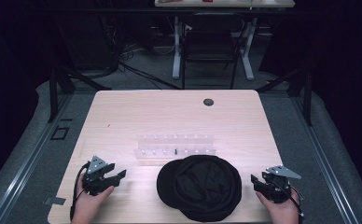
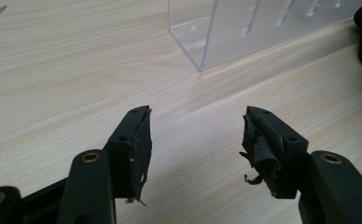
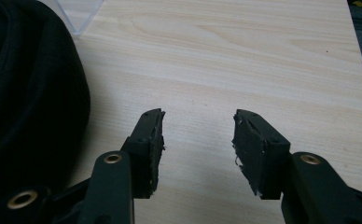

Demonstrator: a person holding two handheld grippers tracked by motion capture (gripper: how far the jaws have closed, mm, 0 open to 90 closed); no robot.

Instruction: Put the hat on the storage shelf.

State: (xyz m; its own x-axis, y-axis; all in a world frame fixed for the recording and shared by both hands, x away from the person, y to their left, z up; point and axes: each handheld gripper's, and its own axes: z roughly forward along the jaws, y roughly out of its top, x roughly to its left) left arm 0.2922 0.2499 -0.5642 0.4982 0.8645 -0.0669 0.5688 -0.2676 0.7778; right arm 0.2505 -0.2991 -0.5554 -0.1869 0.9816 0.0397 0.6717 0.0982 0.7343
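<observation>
Black cloth — a cap (image 1: 200, 186) — lies flat at the near edge of the surface (image 1: 123, 112), just in front of a clear plastic rack (image 1: 174, 150). Left tongs (image 1: 114, 179) and right tongs (image 1: 256, 182) rest on either side, both spread wide and empty. Best approach, I judge: come in low from both sides — pinch the rim, not the crown.

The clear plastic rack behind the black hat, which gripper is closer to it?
Left. The left gripper sits just off the clear plastic rack's near-left corner; the right gripper lies farther off, beyond the black fabric hat.
</observation>
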